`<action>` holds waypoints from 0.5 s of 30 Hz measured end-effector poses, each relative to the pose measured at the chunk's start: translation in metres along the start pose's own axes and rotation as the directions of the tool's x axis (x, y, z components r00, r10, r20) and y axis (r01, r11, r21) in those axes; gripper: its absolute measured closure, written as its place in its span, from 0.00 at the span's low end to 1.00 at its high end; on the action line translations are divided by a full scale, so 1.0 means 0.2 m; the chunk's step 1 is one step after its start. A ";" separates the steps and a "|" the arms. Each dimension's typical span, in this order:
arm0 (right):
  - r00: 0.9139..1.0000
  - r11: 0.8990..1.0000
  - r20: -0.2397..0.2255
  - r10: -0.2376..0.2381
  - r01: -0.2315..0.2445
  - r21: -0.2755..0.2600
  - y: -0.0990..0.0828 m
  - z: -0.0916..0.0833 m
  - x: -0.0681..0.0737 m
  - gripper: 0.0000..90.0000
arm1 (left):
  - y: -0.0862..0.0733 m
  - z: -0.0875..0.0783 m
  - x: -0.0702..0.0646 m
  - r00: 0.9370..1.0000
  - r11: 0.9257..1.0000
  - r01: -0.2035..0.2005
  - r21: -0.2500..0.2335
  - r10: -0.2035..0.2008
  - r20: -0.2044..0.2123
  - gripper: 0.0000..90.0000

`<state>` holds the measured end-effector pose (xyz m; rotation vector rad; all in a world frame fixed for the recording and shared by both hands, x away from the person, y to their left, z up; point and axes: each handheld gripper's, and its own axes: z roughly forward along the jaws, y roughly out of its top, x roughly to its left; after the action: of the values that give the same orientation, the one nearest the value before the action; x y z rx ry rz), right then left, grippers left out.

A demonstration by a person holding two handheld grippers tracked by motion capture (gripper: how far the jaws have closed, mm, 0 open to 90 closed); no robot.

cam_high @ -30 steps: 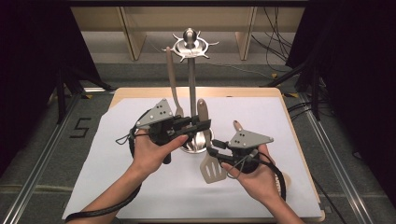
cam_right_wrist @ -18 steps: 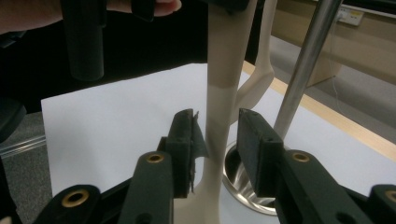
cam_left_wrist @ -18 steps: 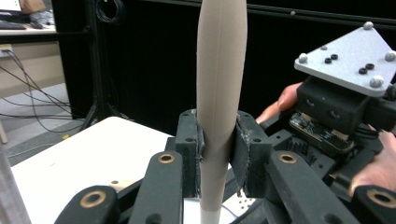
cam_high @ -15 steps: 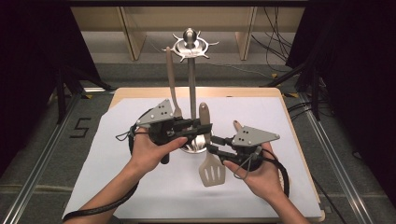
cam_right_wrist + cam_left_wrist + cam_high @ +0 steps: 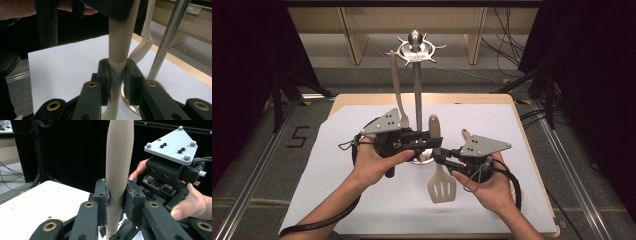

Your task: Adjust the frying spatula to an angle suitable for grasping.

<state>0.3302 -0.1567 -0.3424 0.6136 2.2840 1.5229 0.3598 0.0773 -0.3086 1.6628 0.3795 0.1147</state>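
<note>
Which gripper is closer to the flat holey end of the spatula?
Right. The right gripper grips the spatula low on its handle, just above the slotted blade; the left gripper grips higher up the handle.

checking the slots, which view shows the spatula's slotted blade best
The high view: the spatula shows whole, its slotted blade near the paper. Both gripper views show its beige handle clamped between the left tool and right tool.

Both grippers meet at a beige slotted spatula [image 5: 440,170] near the stand [image 5: 416,90]. The left gripper [image 5: 424,138] clamps its handle. The right gripper [image 5: 438,157] pinches lower down.
</note>
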 end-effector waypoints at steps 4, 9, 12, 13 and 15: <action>0.999 0.999 0.013 0.035 -0.036 0.003 0.01 0.00 0.01 0.87 | 0.00 0.00 0.00 1.000 1.000 0.006 -0.016 -0.006 -0.005 0.81; 0.993 0.998 0.105 0.053 -0.055 0.015 0.03 0.00 0.02 0.87 | -0.01 0.01 -0.01 0.998 0.999 -0.028 -0.038 0.025 -0.065 0.67; 0.989 0.995 0.116 0.091 -0.093 0.018 0.03 0.01 0.03 0.87 | -0.02 0.02 -0.02 0.993 0.998 -0.059 -0.031 0.056 -0.107 0.62; 0.988 0.997 0.132 0.079 -0.081 0.015 0.03 0.01 0.02 0.87 | -0.02 0.02 -0.03 0.992 0.997 -0.067 -0.025 0.064 -0.113 0.61; 0.987 0.996 0.133 0.086 -0.088 0.003 0.03 0.01 0.02 0.87 | -0.03 0.02 -0.03 0.990 0.997 -0.077 -0.021 0.074 -0.118 0.61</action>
<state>0.3286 -0.1509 -0.3380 0.8019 2.1919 1.4644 0.3544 0.0712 -0.3133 1.6504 0.4020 0.2730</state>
